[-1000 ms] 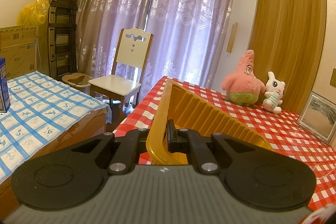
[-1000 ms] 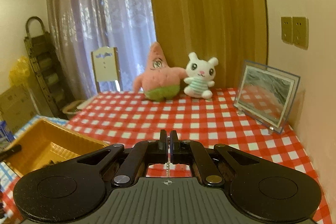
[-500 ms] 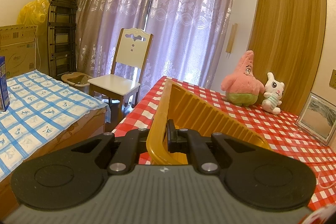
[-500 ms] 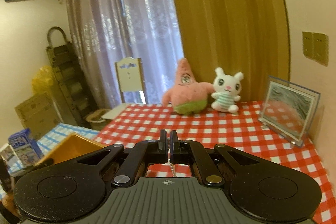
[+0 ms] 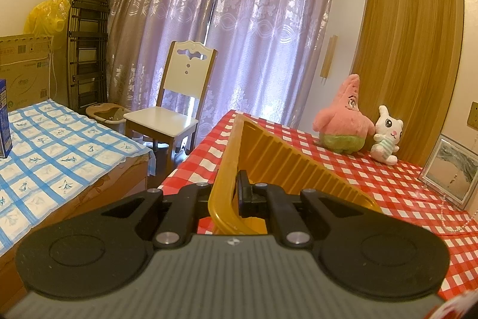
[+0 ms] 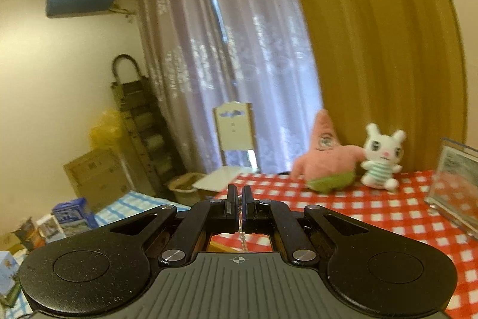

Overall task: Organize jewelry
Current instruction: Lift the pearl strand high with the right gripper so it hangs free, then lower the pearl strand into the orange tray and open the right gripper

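Observation:
My left gripper (image 5: 231,193) is shut on the near rim of a yellow ribbed basket (image 5: 277,157) and holds it tilted over the red checked table (image 5: 373,178). My right gripper (image 6: 239,199) is shut on a thin pearl bead chain (image 6: 242,238) that hangs below the fingers. The same chain shows in the left wrist view (image 5: 457,224), dangling at the right over the table. The basket's inside is hidden in both views.
A pink starfish plush (image 5: 343,121) and a white rabbit plush (image 5: 385,136) sit at the table's back. A framed picture (image 5: 451,169) leans at the right wall. A white chair (image 5: 176,106) and a blue checked bed (image 5: 44,145) stand left of the table.
My right gripper has lifted and swung left with the bead chain; its view now looks higher. The chain has come into the left wrist view. The left gripper and basket have barely moved.

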Available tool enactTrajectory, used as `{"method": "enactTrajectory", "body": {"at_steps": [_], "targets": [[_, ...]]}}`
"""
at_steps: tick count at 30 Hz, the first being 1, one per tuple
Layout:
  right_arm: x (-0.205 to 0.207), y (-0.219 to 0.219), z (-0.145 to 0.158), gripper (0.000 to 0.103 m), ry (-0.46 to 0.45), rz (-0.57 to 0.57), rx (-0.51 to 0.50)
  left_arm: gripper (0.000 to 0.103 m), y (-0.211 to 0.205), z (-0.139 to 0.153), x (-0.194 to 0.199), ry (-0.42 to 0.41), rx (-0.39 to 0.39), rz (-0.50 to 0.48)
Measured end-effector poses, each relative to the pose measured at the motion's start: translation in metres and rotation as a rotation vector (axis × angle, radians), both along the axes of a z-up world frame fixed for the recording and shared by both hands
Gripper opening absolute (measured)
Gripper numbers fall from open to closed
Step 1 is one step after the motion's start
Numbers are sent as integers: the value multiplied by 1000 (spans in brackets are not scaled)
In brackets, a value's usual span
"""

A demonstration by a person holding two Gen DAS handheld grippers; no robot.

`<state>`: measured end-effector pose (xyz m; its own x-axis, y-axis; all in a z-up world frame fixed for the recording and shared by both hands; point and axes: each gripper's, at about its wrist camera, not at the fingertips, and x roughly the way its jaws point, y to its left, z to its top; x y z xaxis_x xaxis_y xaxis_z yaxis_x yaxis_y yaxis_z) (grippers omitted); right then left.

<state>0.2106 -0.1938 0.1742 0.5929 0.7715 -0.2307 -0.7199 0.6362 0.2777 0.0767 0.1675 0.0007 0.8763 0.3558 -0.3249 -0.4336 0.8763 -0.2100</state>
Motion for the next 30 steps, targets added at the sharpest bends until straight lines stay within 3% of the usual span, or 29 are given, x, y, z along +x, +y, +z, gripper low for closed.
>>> {"method": "enactTrajectory", "body": {"at_steps": [17,25,30], "targets": [[5,128,-24,2,86,269,145,6,-7,3,6,-1,-6,-10],[35,144,-98,2,285,204,1,6,-7,5,5,-12,-16,-14],[49,140,-128,2,344,151,-60,6,-7,5,4,-14,-18,-14]]}}
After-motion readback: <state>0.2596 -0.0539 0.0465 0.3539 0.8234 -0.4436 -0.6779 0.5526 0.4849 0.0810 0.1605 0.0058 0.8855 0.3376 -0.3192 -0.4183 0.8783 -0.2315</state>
